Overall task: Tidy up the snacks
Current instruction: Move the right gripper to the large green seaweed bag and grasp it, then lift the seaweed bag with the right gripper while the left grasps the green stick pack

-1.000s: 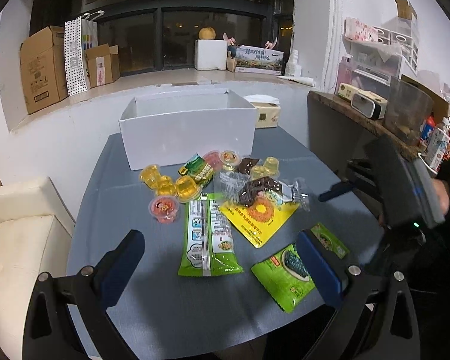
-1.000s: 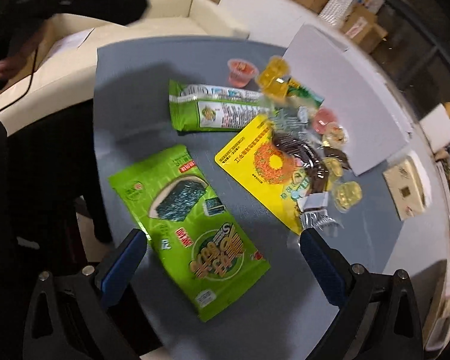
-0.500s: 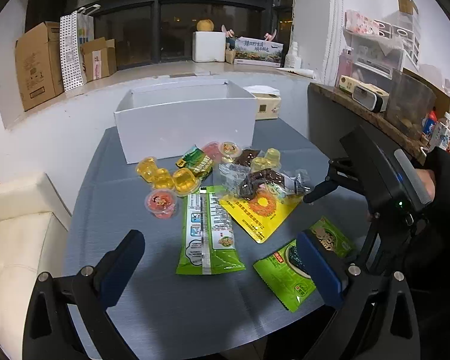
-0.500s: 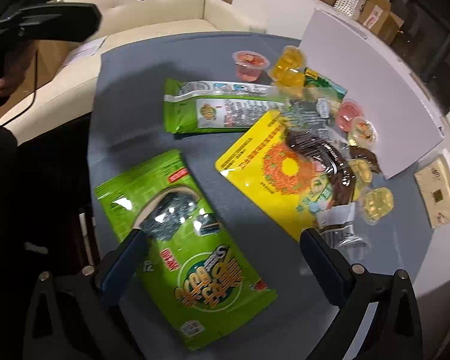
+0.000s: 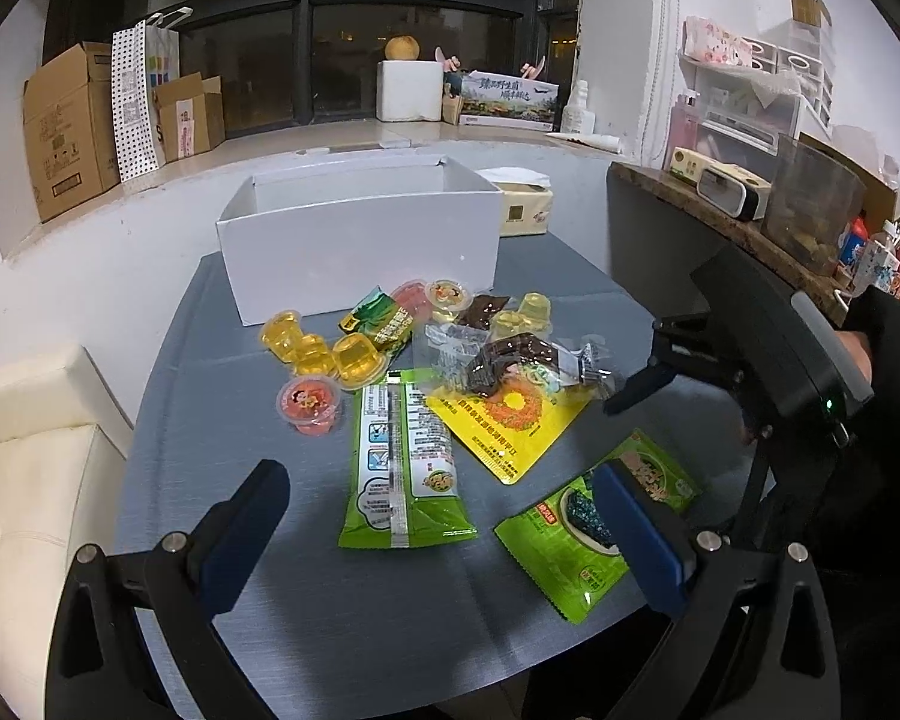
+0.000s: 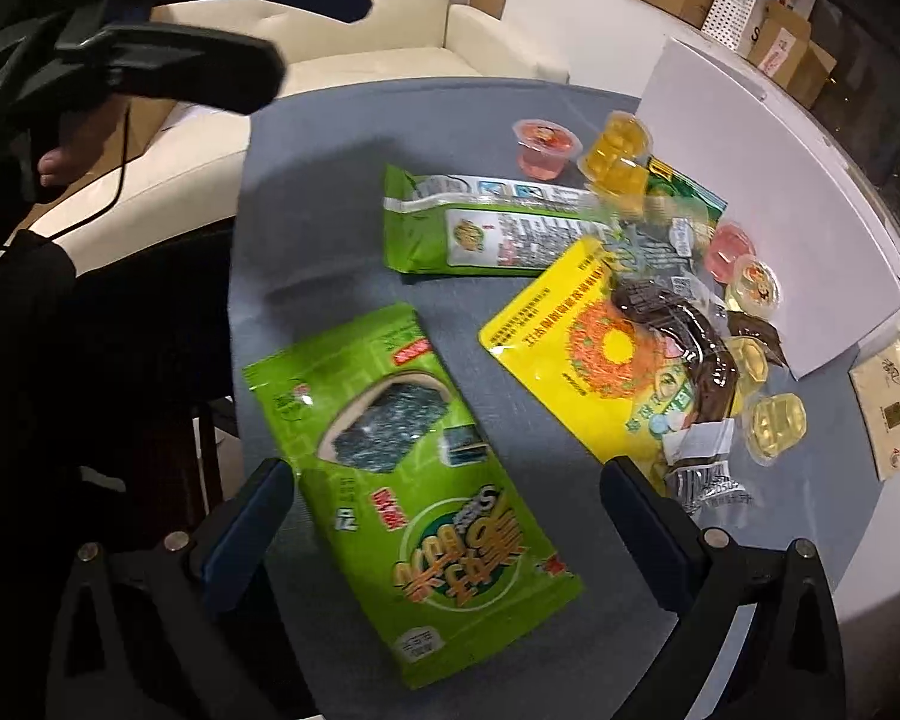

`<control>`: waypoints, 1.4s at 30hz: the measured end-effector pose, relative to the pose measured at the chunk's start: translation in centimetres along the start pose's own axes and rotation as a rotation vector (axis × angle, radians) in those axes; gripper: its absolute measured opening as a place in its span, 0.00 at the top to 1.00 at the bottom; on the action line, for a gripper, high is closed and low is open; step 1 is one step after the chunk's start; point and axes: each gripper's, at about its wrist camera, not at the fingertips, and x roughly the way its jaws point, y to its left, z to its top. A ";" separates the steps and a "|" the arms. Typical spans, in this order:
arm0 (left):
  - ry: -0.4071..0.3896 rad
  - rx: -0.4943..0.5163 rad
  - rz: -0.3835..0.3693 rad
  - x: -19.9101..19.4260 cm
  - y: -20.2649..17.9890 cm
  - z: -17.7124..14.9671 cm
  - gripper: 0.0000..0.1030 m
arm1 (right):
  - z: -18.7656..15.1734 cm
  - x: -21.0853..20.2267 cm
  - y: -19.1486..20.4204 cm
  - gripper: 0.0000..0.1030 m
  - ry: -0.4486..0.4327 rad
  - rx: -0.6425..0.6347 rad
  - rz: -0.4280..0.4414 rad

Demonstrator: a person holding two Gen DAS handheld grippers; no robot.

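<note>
The snacks lay loose on the grey table, in front of the white box and not yet in it. Nearest the right gripper was the seaweed packet, flat near the table edge, with the gripper's fingers spread wide to either side of it and gripping nothing. The left gripper was likewise spread and empty, held above the near edge of the table, short of the long green packet. The yellow pouch lay between the two green packets, with a clear wrapper of dark snacks resting across its far end. A probable fault: the seaweed packet was thin and flat, so the fingers could slide over it, or push it off the nearby edge, if they closed without getting under a side. Lifting the yellow pouch first would likely tip the wrapper and disturb the jelly cups beside it. Count: one box, two green packets, one yellow pouch, one small green sachet. The jelly cups numbered roughly eight; overlap prevented an exact count. A tissue box stood behind the white box.
</note>
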 end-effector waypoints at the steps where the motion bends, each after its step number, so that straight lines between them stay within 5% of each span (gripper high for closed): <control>1: -0.001 0.004 -0.006 0.0 -0.1 0.0 0.00 | 0.1 0.2 0.1 0.00 0.003 -0.005 0.004; 13: 0.014 0.013 0.008 0.0 -0.3 -0.4 0.00 | -0.9 2.6 -0.8 0.03 0.043 0.025 0.067; 18: 0.022 0.011 0.010 0.2 -0.2 -0.5 0.00 | -1.1 1.6 -0.7 0.22 0.015 0.030 0.079; 24: 0.029 0.018 0.014 0.7 0.0 -0.3 0.00 | -1.1 -0.6 -0.3 0.23 -0.033 0.068 -0.045; 28: 0.023 0.004 0.034 1.0 0.7 0.0 0.00 | -0.8 -2.9 0.8 0.23 -0.051 0.127 -0.260; 31: 0.011 -0.022 0.040 1.1 1.4 0.5 0.00 | -1.0 -4.7 0.8 0.23 -0.070 0.275 -0.413; 36: 0.017 -0.042 0.045 2.0 1.9 0.9 0.00 | -2.4 -8.0 -1.3 0.24 -0.181 0.588 -0.474; 42: 0.121 -0.022 0.080 6.8 1.5 0.9 0.00 | -4.9 -11.7 -3.4 0.23 -0.328 0.871 -0.473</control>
